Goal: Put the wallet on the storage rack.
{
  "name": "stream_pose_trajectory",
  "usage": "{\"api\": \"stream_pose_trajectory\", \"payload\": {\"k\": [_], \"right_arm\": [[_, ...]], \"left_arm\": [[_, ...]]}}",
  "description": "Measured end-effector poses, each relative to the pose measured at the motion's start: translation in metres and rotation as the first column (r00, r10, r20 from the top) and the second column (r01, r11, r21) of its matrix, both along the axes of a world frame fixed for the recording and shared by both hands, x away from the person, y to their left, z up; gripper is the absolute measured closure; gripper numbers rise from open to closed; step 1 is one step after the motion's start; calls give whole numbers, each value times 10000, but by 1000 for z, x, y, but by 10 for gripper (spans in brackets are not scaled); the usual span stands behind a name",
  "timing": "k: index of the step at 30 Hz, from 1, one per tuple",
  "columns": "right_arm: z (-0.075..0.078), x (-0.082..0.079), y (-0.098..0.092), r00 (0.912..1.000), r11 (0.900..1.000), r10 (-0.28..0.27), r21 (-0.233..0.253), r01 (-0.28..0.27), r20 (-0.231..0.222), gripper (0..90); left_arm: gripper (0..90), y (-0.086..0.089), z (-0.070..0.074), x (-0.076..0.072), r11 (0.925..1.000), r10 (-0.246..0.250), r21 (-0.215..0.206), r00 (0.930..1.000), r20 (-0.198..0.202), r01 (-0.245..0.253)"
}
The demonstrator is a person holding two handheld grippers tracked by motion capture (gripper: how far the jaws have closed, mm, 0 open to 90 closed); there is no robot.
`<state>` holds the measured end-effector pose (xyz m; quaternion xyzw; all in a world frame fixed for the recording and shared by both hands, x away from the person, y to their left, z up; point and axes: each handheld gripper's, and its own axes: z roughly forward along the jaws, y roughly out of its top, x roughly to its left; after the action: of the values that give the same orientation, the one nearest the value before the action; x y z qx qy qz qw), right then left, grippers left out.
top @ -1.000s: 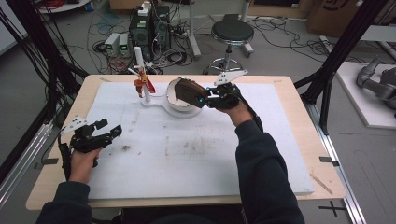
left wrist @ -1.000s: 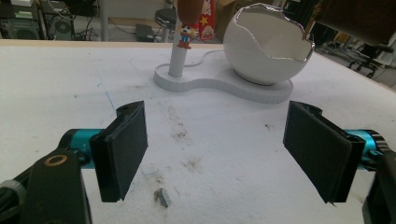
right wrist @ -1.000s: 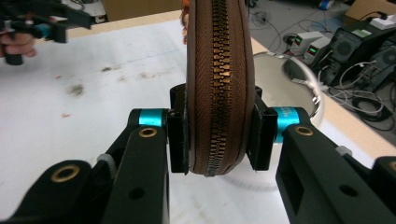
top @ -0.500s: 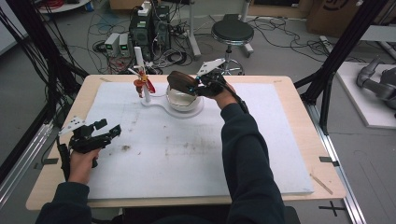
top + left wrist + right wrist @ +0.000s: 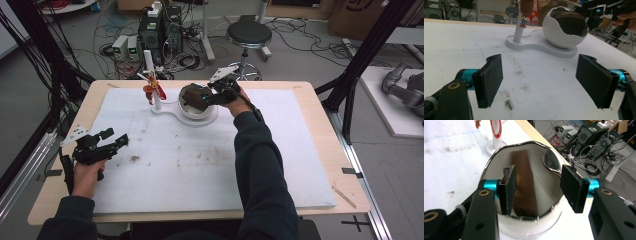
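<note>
Right tongs over the egg-shaped bowl, left tongs resting open on the table

At the far middle of the table (image 5: 320,165), a white egg-shaped bowl (image 5: 564,27) with a shiny metal lining sits on a white base (image 5: 536,46), beside a white post (image 5: 150,75) carrying a small red figure (image 5: 150,91). The right tongs (image 5: 537,187) hover at the bowl's opening, jaws apart and gripping nothing. The left tongs (image 5: 544,80) lie low at the near left, well apart from the bowl, jaws wide open and empty.
</note>
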<state>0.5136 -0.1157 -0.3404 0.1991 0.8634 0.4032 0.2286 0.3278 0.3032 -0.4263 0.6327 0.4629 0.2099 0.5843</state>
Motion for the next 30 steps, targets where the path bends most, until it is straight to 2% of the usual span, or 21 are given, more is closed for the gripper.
{"api": "stream_pose_trajectory", "payload": {"k": [3, 6, 8, 10, 11, 12, 13, 15, 16, 19, 21, 23, 24, 26, 29, 30], "right_arm": [[7, -8, -18, 9962, 9970, -388, 637, 438, -782, 410], [12, -17, -40, 9952, 9919, -620, 1059, 699, -762, 397], [13, -28, -61, 9916, 9831, -990, 1459, 1103, -828, 361], [13, -36, -78, 9823, 9799, -1423, 1228, 1572, -1219, 318], [12, -42, -87, 9817, 9768, -1579, 1292, 1710, -1062, 318], [12, -48, -95, 9803, 9749, -1653, 1322, 1790, -1084, 310], [12, -53, -102, 9754, 9742, -1816, 1120, 1958, -1251, 298], [9, -67, -116, 9764, 9691, -2008, 1295, 2099, -799, 297], [7, -74, -123, 9727, 9655, -2147, 1309, 2250, -884, 297], [-3, -94, -139, 9693, 9596, -2307, 1447, 2411, -850, 312], [-11, -106, -147, 9657, 9567, -2455, 1393, 2554, -844, 308], [-18, -116, -153, 9553, 9499, -2804, 1163, 2902, -938, 281], [-21, -119, -156, 9528, 9480, -2875, 1127, 2976, -977, 255], [-29, -130, -162, 9432, 9379, -3098, 1243, 3239, -1205, 221], [-40, -144, -171, 9348, 9251, -3271, 1548, 3466, -1382, 207], [-43, -147, -173, 9360, 9253, -3221, 1616, 3429, -1419, 207]], "left_arm": [[218, 0, 0, 0, 10000, 19, 57, 10000, 5, -19], [218, -1, 0, 0, 9999, 59, 147, 10000, 46, -59], [219, -1, 0, 0, 9998, 24, 183, 10000, 25, -25], [219, -1, 1, 0, 9998, 16, 193, 10000, 75, -18], [219, -1, 1, 0, 9998, 8, 176, 9999, 101, -9], [219, -1, 1, -1, 9999, 19, 157, 9999, 134, -22], [219, 0, 2, -1, 9999, 29, 144, 9998, 172, -32], [219, 0, 2, -1, 9999, 24, 141, 9997, 238, -27], [219, 0, 2, -1, 9999, 12, 137, 9996, 274, -15], [219, -3, 2, -2, 9995, -38, 311, 9986, 532, 22], [219, -6, 3, -2, 9989, -161, 454, 9976, 680, 131], [219, -9, 4, -1, 9989, -214, 442, 9976, 653, 186], [219, -10, 4, -1, 9991, -247, 369, 9977, 630, 224], [203, -13, 6, 0, 9991, -249, 360, 9984, 502, 231], [199, -16, 9, 0, 9990, -211, 396, 9977, 644, 186], [198, -16, 10, 0, 9992, -216, 349, 9974, 680, 193]]}}
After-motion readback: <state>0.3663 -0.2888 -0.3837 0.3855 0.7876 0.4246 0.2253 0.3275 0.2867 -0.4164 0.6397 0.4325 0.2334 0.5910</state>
